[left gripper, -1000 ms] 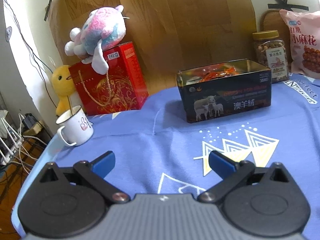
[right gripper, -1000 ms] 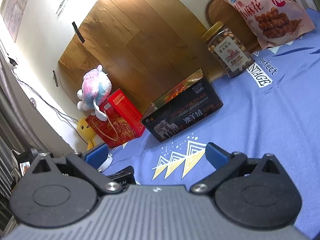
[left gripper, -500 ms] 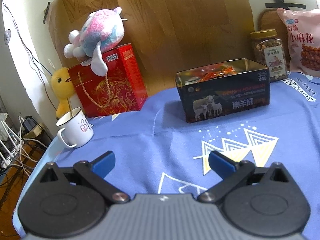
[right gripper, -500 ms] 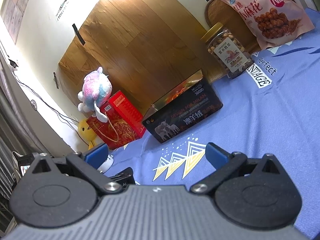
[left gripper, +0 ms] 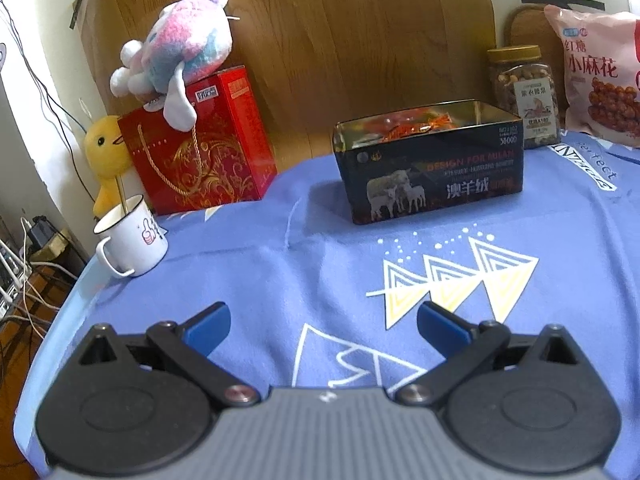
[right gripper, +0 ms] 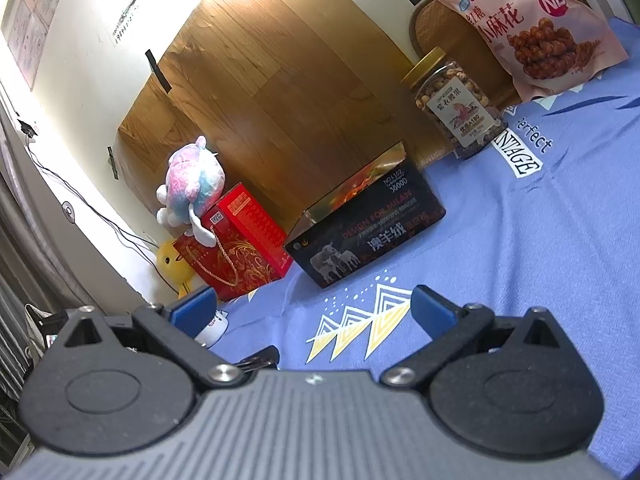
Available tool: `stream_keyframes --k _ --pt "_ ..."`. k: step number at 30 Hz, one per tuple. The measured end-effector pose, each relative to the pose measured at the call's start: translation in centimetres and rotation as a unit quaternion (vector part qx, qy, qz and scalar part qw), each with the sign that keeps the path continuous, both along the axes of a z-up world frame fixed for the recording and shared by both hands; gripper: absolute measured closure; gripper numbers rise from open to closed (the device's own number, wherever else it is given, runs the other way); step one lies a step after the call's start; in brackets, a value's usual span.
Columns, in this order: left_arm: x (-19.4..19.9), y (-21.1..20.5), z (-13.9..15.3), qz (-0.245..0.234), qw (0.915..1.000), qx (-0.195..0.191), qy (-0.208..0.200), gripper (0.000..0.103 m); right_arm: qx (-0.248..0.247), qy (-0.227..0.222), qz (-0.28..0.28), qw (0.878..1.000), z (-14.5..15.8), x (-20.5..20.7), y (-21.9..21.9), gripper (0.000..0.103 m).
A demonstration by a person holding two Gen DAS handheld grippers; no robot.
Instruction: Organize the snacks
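Snacks in orange wrappers [left gripper: 404, 126] lie inside the black tin box [left gripper: 432, 176] with sheep on its front — it has no lid on and stands on the blue printed cloth [left gripper: 280, 280] toward the back of the table. Behind the tin's right end stands a clear jar of nuts [left gripper: 524, 92] with a gold lid, and just beside that a pink bag of twisted dough snacks [left gripper: 600, 76] leans upright. To the tin's left, well apart, sit a red gift box [left gripper: 200, 160] with a pink-and-blue plush toy [left gripper: 180, 52] on top, a yellow duck toy [left gripper: 104, 148] and a white enamel mug [left gripper: 132, 240]. Left gripper [left gripper: 323, 325] hangs over bare cloth, blue fingers spread wide, nothing between them. Right gripper [right gripper: 312, 309] — likewise spread and empty — is tilted, short of the tin.
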State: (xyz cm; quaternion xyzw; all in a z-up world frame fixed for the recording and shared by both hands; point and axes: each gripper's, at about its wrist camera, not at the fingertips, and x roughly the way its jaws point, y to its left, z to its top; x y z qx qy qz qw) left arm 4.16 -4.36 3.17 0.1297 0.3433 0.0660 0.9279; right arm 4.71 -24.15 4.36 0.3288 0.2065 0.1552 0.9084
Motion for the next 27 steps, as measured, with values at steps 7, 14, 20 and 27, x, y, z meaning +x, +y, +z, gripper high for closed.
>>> stream_keyframes --k 7,14,20,27 --pt "-0.13 -0.03 -0.18 0.000 1.0000 0.005 0.003 0.000 0.001 0.001 0.000 1.000 -0.02 -0.01 0.01 0.000" --pt "-0.18 0.04 -0.07 0.003 1.0000 0.009 0.002 0.000 -0.002 0.000 0.003 1.000 -0.05 0.02 0.27 0.000" --pt "-0.28 -0.12 0.10 -0.001 1.0000 0.009 -0.001 0.000 -0.002 0.002 0.004 1.000 -0.02 0.10 0.42 0.000" --pt "-0.49 -0.41 0.08 -0.004 0.9998 0.017 -0.004 0.000 -0.004 0.000 0.006 1.000 0.14 0.14 0.42 0.000"
